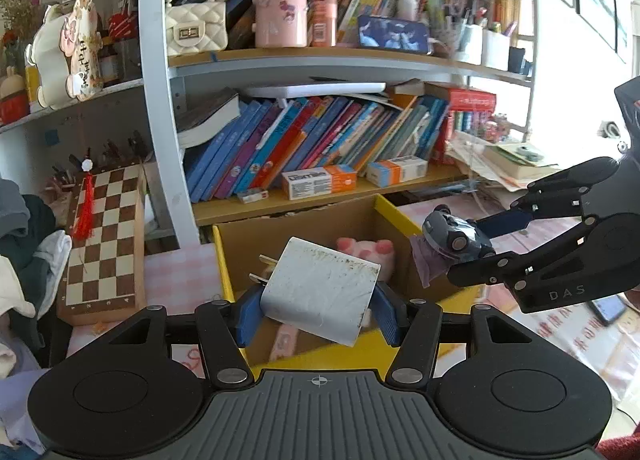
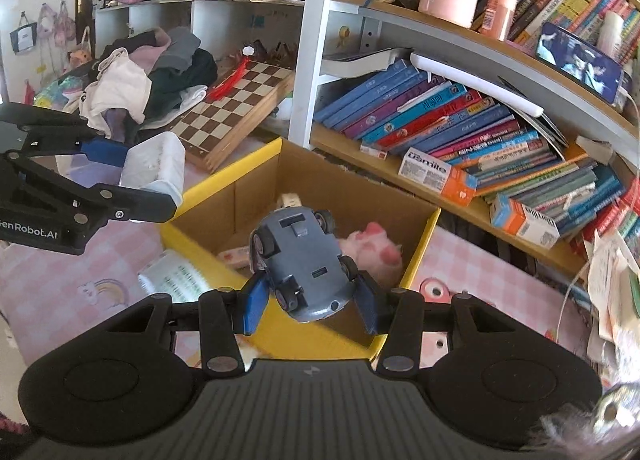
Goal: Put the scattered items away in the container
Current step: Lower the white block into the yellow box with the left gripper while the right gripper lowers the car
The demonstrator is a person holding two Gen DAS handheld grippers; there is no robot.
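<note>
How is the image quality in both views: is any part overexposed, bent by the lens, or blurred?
Left wrist view: the window side at right is washed out white, and the shelf post curves from fisheye distortion. Right wrist view: the shelf boards bow strongly, and a blurred shiny object sits unfocused in the lower right corner; the toy car is sharp.

Home study corner: crammed bookshelf [image 1: 320,148], chessboard [image 1: 104,244], clothes heap [image 2: 152,72].
</note>
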